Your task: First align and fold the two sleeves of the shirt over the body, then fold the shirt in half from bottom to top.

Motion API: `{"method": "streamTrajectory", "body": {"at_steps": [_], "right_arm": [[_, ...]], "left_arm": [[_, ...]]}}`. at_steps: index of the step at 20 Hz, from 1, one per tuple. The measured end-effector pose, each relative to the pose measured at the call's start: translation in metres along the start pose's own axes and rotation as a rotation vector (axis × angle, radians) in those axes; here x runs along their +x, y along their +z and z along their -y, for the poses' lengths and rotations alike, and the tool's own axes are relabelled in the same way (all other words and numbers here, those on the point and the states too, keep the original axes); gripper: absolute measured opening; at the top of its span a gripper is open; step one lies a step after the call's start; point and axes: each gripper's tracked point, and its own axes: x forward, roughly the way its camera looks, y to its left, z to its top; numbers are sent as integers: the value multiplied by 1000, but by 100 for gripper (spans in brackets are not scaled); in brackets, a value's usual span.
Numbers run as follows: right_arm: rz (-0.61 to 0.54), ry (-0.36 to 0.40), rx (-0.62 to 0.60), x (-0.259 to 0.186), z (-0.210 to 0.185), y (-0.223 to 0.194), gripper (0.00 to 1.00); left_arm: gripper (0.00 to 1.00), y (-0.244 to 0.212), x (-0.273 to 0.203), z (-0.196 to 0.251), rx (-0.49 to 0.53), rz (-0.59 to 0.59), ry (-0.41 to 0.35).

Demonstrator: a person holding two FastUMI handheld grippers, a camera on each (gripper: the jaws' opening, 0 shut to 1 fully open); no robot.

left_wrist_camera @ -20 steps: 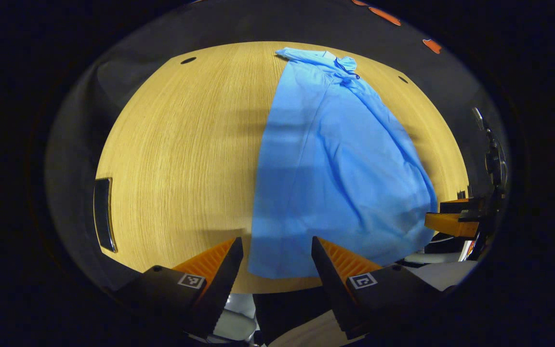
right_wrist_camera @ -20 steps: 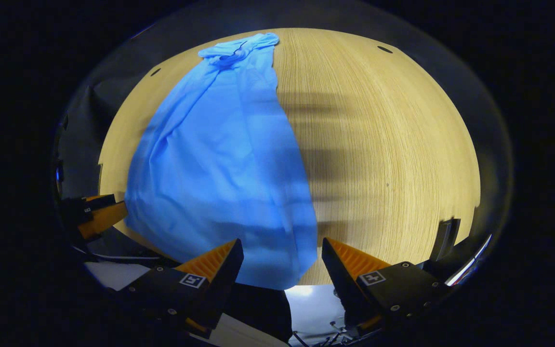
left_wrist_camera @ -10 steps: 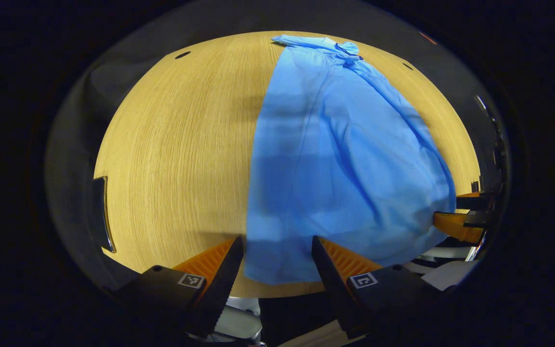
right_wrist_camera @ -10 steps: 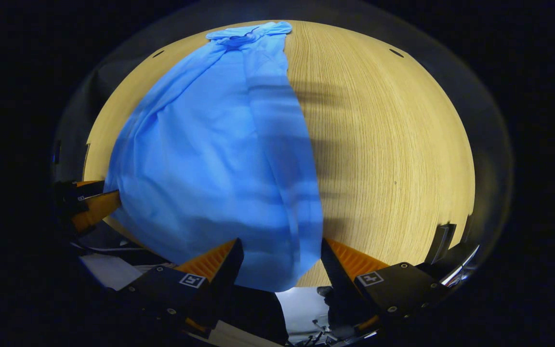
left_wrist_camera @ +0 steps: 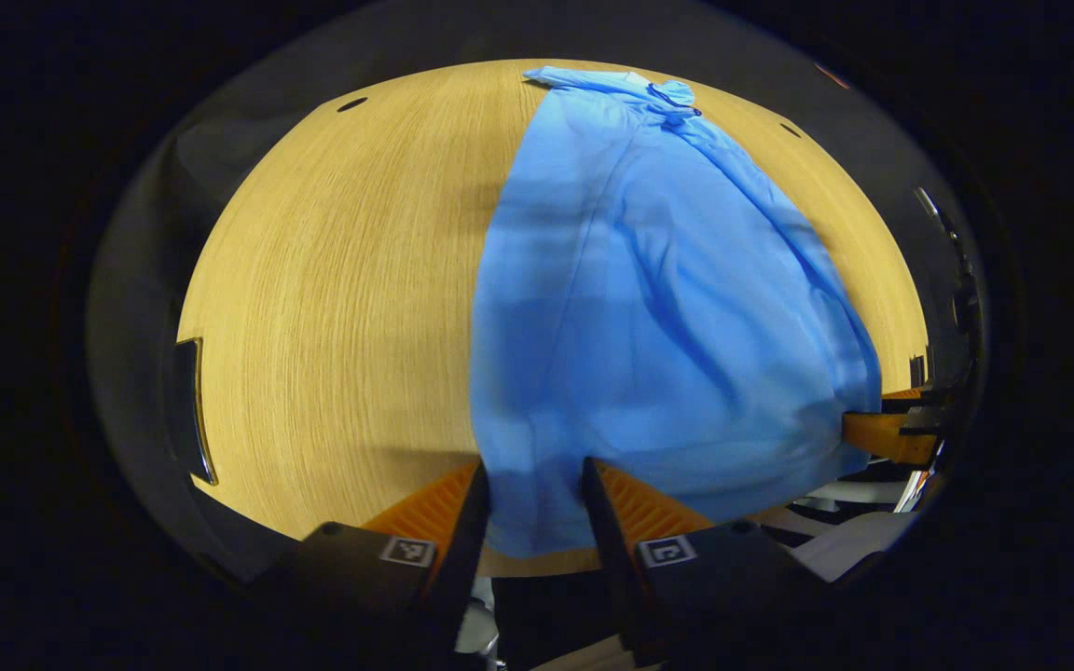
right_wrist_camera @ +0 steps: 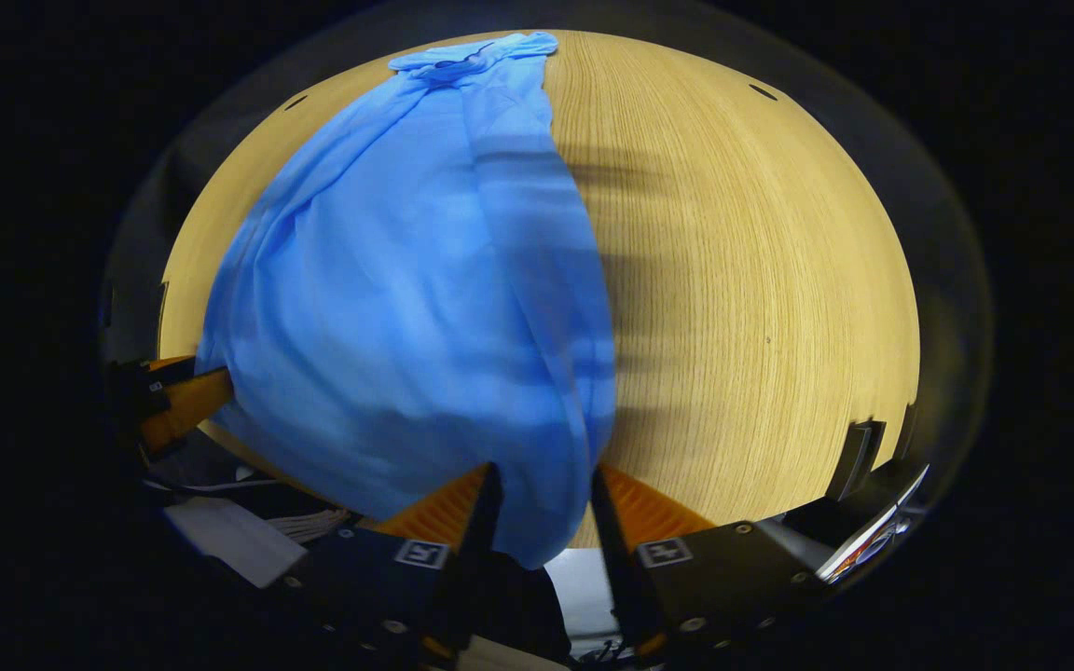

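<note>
A light blue shirt [left_wrist_camera: 649,308] lies lengthwise on the wooden table [left_wrist_camera: 332,280], collar [left_wrist_camera: 663,93] at the far end and sleeves folded over the body. Its bottom hem hangs at the near table edge. My left gripper [left_wrist_camera: 535,485] has the hem's left corner between its narrowed fingers, with a gap still showing. In the right gripper view the shirt [right_wrist_camera: 406,308] bulges, and my right gripper [right_wrist_camera: 544,489] straddles the hem's right corner the same way. The right gripper [left_wrist_camera: 882,433] shows at the shirt's far corner in the left gripper view, the left gripper [right_wrist_camera: 178,405] likewise in the right gripper view.
Bare table [right_wrist_camera: 761,280] stretches to either side of the shirt. A dark flat object [left_wrist_camera: 190,410] sits at the table's left edge and another dark flat object [right_wrist_camera: 859,447] at its right edge. Small holes [left_wrist_camera: 351,104] mark the far corners. White items [right_wrist_camera: 220,527] lie below the near edge.
Both grippers moved forward onto the bottom hem and their fingers narrowed around the cloth. The shirt's lower part has bunched slightly.
</note>
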Motion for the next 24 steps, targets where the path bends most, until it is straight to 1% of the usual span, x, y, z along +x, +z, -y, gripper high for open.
{"method": "streamTrajectory", "body": {"at_steps": [1, 2, 3, 4, 6, 8, 10, 12, 14, 18, 22, 24], "right_arm": [[4, 4, 4, 0, 0, 0, 27], [12, 8, 16, 0, 0, 2, 22], [16, 16, 21, 0, -1, 3, 5], [25, 30, 20, 0, -3, 5, 2], [40, 48, 32, -1, -4, 10, 1], [74, 67, 37, -12, -6, 21, 1], [125, 55, 26, -24, 0, 38, 0], [176, 63, 39, -36, 2, 60, 1], [217, 64, 47, -47, 5, 80, 1], [296, 66, 88, -67, 11, 119, 1], [350, 62, 108, -80, 23, 158, 1], [373, 63, 108, -87, 26, 181, 1]], "left_arm": [[50, 2, 2, 7, 18, 2, -18], [36, 2, 2, 12, 34, 3, -33], [22, 2, 2, 14, 41, 8, -38], [7, 4, 3, 14, 37, 24, -46], [4, 7, 1, 12, 21, 34, -69], [4, 16, -7, 6, -19, 60, -68], [4, 36, -21, 3, -47, 105, -71], [4, 61, -32, 3, -61, 151, -80], [4, 90, -41, 3, -43, 204, -79], [4, 133, -55, 9, 7, 279, -82], [4, 176, -64, 6, -13, 333, -84], [4, 206, -68, 3, -33, 363, -90]]}}
